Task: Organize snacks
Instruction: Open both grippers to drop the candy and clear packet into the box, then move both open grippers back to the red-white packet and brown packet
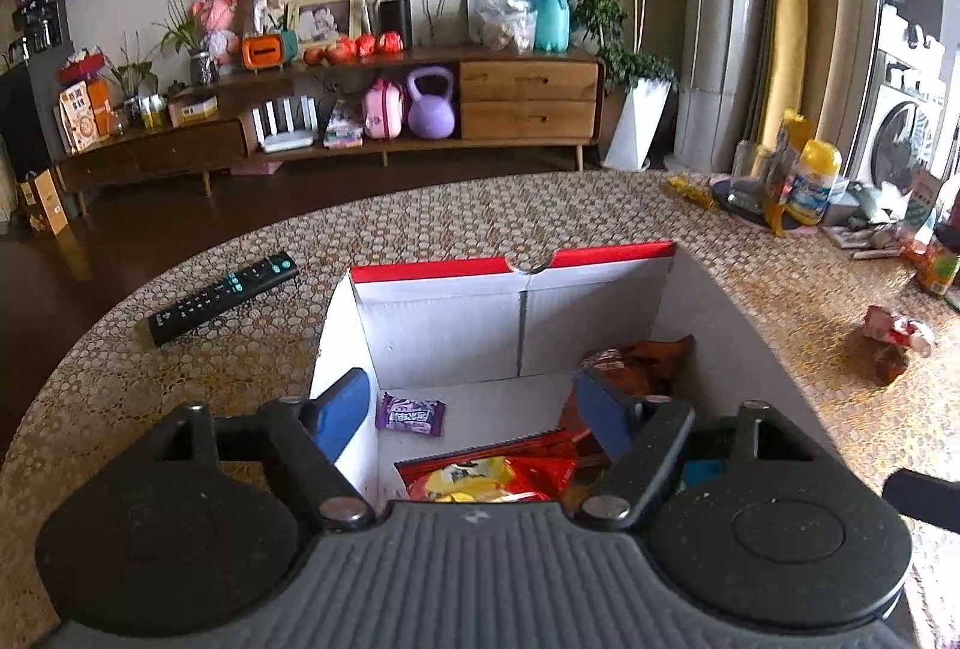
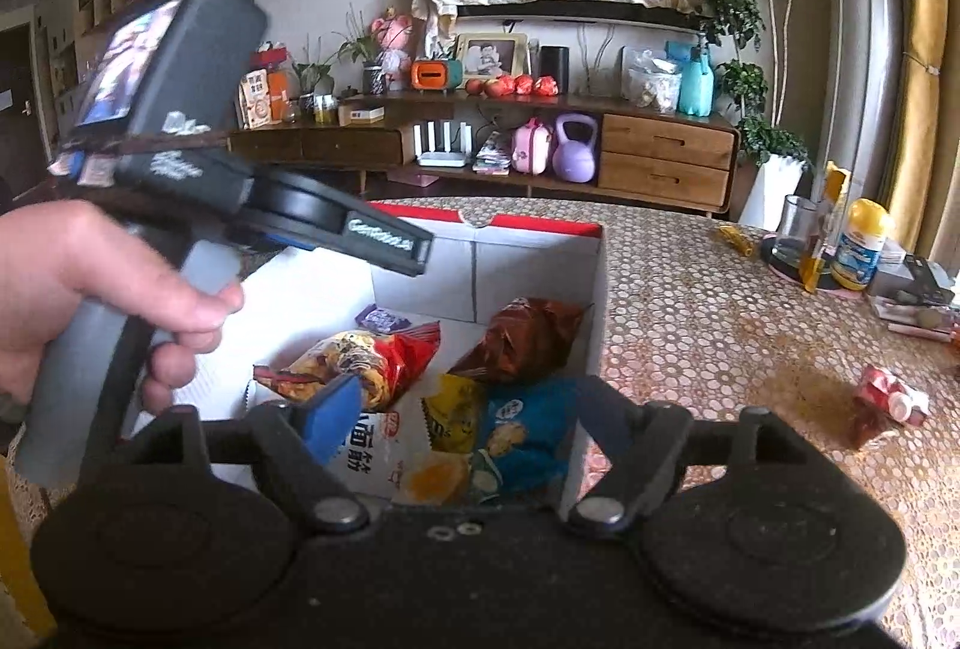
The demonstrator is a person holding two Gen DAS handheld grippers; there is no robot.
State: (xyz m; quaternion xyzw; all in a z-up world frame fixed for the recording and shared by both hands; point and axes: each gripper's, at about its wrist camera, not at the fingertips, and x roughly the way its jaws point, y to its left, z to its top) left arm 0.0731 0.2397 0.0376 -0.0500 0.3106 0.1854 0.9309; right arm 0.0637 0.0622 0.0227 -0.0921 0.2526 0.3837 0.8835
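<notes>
An open white cardboard box with a red rim (image 1: 510,268) (image 2: 540,229) stands on the table. Inside lie a purple candy packet (image 1: 411,413) (image 2: 381,317), a red-yellow snack bag (image 1: 492,475) (image 2: 360,355), a brown bag (image 1: 648,361) (image 2: 522,337), a blue chip bag (image 2: 522,433) and a white packet (image 2: 390,460). My left gripper (image 1: 474,409) is open and empty above the box's near side; it also shows in the right wrist view (image 2: 384,247), held by a hand. My right gripper (image 2: 468,409) is open and empty over the box's near right corner.
A red-white snack packet (image 1: 897,334) (image 2: 888,400) lies on the table right of the box. A black remote (image 1: 225,298) lies left of the box. A glass, a yellow-lidded canister (image 1: 813,181) (image 2: 861,244) and clutter stand at the table's far right.
</notes>
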